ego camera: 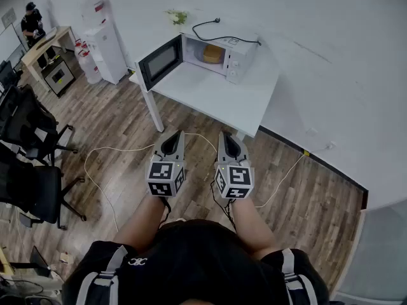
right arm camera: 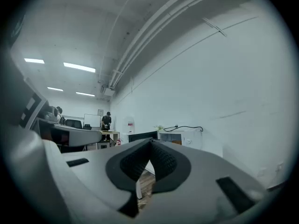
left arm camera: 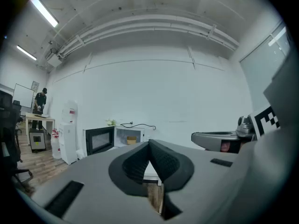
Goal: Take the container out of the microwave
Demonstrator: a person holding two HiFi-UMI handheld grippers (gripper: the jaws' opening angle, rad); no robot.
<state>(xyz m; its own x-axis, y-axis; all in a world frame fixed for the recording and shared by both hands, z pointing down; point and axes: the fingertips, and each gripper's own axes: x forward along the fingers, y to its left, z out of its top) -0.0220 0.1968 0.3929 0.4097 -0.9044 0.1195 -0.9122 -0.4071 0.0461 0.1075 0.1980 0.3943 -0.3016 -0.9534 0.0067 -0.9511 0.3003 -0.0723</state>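
Note:
A white microwave [ego camera: 219,54] stands on a white table [ego camera: 216,100] against the wall, its dark door [ego camera: 159,61] swung open to the left. A yellowish container [ego camera: 213,53] sits inside the cavity. Both grippers hover over the wood floor well short of the table, pointing at it. My left gripper [ego camera: 180,133] is shut and empty, and so is my right gripper [ego camera: 222,134]. The left gripper view shows the microwave [left arm camera: 128,136] far ahead with the container [left arm camera: 131,139] in it. In the right gripper view the microwave [right arm camera: 180,136] is also distant.
A white water dispenser [ego camera: 105,49] stands left of the table. Black office chairs [ego camera: 28,132] fill the left side. A pale cable [ego camera: 108,151] loops across the floor. A person [ego camera: 32,21] stands at a far desk. A small plant [ego camera: 177,16] sits behind the microwave.

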